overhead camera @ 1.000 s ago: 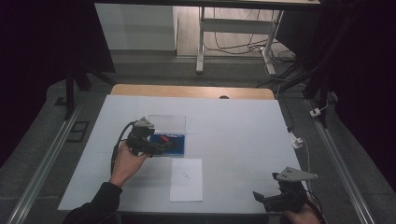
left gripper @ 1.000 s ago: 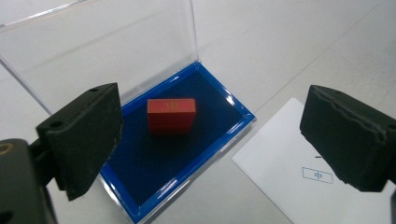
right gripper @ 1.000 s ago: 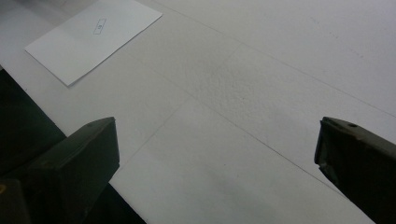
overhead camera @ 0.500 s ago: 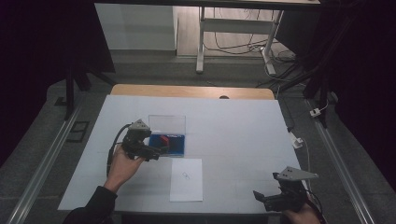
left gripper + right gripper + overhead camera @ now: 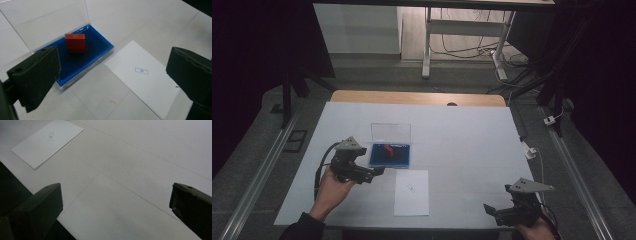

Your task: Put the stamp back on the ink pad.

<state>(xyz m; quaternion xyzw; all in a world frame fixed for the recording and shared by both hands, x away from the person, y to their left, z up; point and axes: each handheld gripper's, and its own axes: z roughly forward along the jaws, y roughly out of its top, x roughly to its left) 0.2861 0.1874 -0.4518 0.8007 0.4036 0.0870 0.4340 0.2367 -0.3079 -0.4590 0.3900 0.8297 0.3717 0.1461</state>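
Black two-jaw bodies are seen on the left gripper point(image 5: 377, 172) and right gripper point(image 5: 488, 209), each topped by a grey triangular plate; a black cable trails at 9 o'clock of the left.

High view dim, surroundings near black; white surface point(image 5: 462, 130) evenly lit, soft shadows. Gripper views brighter, slightly soft, near jaws blurred.

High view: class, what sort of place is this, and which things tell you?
Probably a lab or recording workspace: a white-covered table, loose cables on the floor behind it, and dark screening around.
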